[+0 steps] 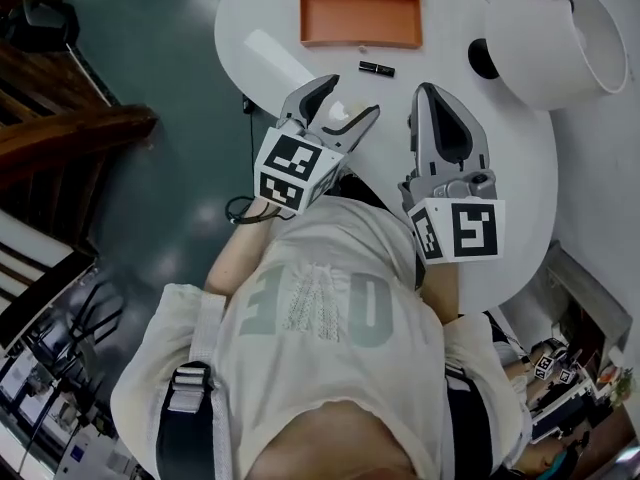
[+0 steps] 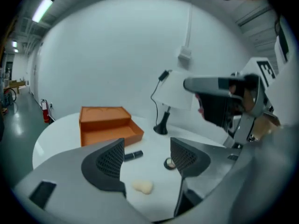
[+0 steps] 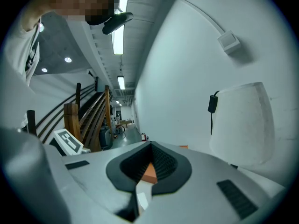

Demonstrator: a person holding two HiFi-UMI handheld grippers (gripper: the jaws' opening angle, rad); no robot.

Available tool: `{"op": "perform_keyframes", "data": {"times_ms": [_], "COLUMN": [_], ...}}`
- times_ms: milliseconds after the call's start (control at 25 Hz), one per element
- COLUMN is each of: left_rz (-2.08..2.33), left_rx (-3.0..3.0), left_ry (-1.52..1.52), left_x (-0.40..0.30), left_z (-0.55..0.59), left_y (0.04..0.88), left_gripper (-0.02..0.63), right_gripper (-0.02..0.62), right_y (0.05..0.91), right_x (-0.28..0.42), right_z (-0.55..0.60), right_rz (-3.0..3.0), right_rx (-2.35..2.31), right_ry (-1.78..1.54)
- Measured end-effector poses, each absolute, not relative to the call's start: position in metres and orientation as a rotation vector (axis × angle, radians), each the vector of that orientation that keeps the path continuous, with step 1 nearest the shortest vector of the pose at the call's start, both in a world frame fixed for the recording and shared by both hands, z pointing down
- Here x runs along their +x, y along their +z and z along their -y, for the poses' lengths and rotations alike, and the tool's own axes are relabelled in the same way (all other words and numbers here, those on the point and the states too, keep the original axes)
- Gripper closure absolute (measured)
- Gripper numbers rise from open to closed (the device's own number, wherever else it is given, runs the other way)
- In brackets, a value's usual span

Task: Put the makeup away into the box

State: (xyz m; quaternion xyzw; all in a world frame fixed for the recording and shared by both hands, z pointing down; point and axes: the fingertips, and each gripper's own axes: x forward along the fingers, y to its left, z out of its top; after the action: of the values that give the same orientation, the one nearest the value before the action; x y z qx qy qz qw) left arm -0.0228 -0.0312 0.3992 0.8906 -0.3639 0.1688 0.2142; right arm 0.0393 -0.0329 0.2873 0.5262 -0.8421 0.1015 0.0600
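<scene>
An orange box stands open at the far side of the white round table; it also shows in the left gripper view. A black lipstick lies in front of it. Beside the lipstick sit a small round compact and a beige sponge, all on the table. My left gripper hangs open just above them, nothing between its jaws. My right gripper is alongside, its jaws together on nothing, with a bit of the orange box showing through the hollow.
A lamp with a big white shade and a black foot stands at the table's right. The table's curved edge drops to a dark floor on the left, where a wooden stair rail runs.
</scene>
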Motion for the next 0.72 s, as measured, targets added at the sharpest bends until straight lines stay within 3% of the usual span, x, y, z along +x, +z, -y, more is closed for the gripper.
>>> {"op": "perform_keyframes", "data": {"times_ms": [280,720], "left_rz": [0.877,0.748], "left_rx": [2.390,2.325], "left_ry": [0.857,0.990], "left_x": [-0.016,0.000], "left_z": [0.010,0.006], "left_y": [0.507,0.547], "left_gripper": [0.293,0.291], "right_gripper": [0.591,0.591], "right_y": [0.306,0.318], "right_x": [0.036,0.023], "right_z": [0.025,0.025], "right_rz": [2.511,2.451], "right_rx": [1.522,1.413], "right_ry": [0.334,0.234]}}
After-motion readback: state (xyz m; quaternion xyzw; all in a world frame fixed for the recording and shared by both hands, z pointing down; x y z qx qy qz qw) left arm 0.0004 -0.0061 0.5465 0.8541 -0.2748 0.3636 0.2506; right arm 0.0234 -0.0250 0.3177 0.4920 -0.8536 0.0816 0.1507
